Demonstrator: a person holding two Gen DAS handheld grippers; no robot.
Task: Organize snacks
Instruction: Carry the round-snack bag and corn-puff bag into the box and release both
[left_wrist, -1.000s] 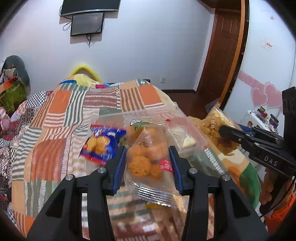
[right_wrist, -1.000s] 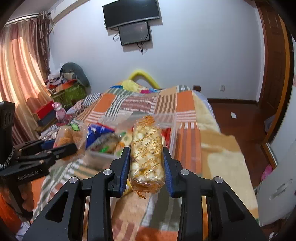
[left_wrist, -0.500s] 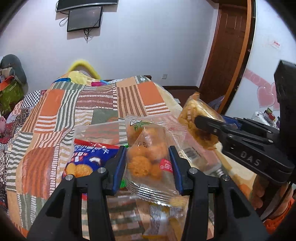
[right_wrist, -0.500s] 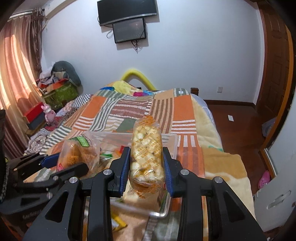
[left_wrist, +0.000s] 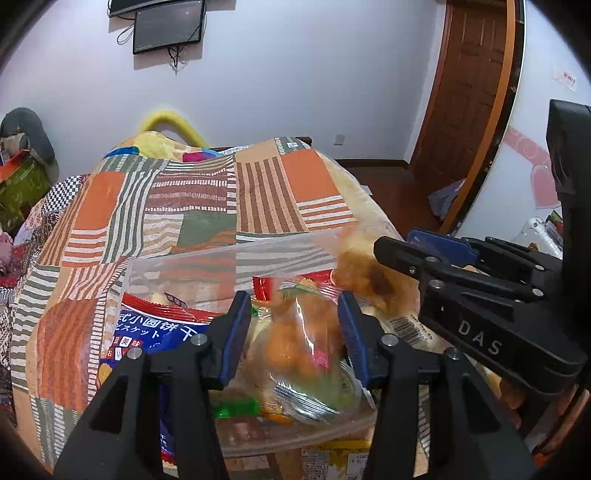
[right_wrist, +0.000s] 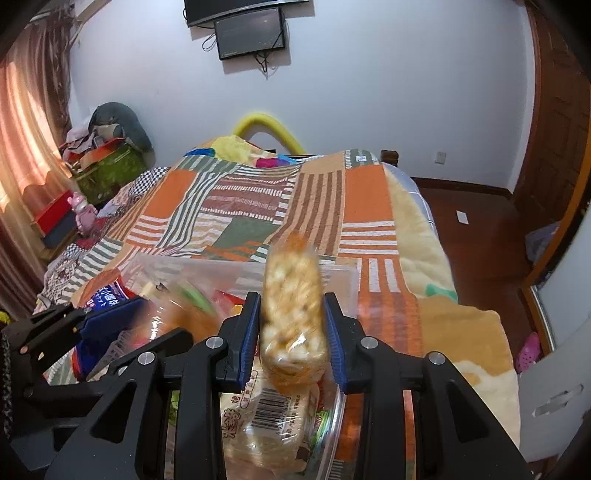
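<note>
Both packets hang over the clear plastic bin (left_wrist: 221, 258) that sits on the patchwork blanket (left_wrist: 207, 192), and the bin is the landmark for everything here.

The left gripper (left_wrist: 293, 338) has a clear packet of orange fried puffs (left_wrist: 295, 332) between its blue pads, directly above the bin's middle. Its jaws are opening, with the packet between them; the film looks blurred and loose, and I judge that the pads no longer press it. The right gripper (right_wrist: 291, 332) is closed on a long packet of pale puffed pieces (right_wrist: 291, 295), above the bin's right end.

Both packets should handle as very light, soft and crinkly. The film is slick, and the contents are brittle (a hard squeeze would probably crush them). The best hold is across the narrow width at mid-body, where the right pads sit now, or on the flat sealed edge.

The pale packet's long axis runs upright and away from the camera, its crimped top pointing toward the far wall of the bin and its lower end hanging toward the packets already inside. The orange packet is squatter. Its long axis also seems to run top to bottom, tilted a little, but blur makes this uncertain.

Inside the bin lie a blue biscuit bag (left_wrist: 147, 332) at the left end and a barcoded packet (right_wrist: 273, 410) under the right gripper.
</note>
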